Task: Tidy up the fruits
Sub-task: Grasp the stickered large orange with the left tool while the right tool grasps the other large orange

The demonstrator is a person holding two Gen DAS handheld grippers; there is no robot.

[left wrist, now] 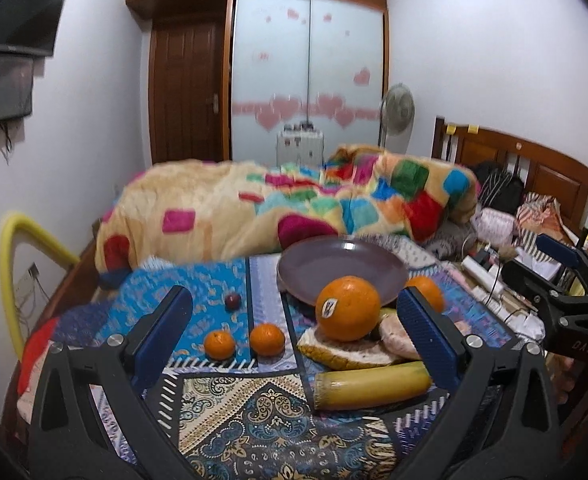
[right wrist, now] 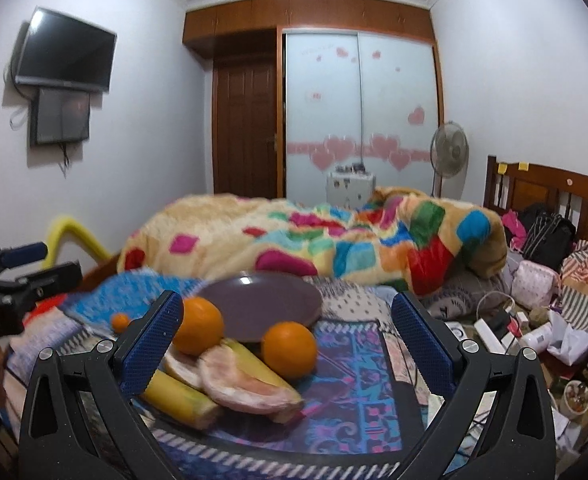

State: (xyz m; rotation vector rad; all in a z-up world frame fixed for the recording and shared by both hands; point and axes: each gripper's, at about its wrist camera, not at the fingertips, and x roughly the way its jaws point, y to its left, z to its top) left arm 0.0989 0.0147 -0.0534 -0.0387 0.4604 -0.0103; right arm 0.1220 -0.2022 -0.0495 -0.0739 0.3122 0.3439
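A purple plate lies on the patterned blue cloth on the bed. In front of it sit a large orange with a sticker, a second orange, pomelo pieces and a banana. Two small tangerines and a small dark fruit lie to the left. My left gripper is open and empty above the cloth. My right gripper is open and empty; between its fingers show the orange, the pomelo piece, the banana and the plate.
A colourful quilt is heaped behind the plate. Cables, a power strip and bags clutter the right side by the wooden headboard. A yellow bar stands at the left bed edge.
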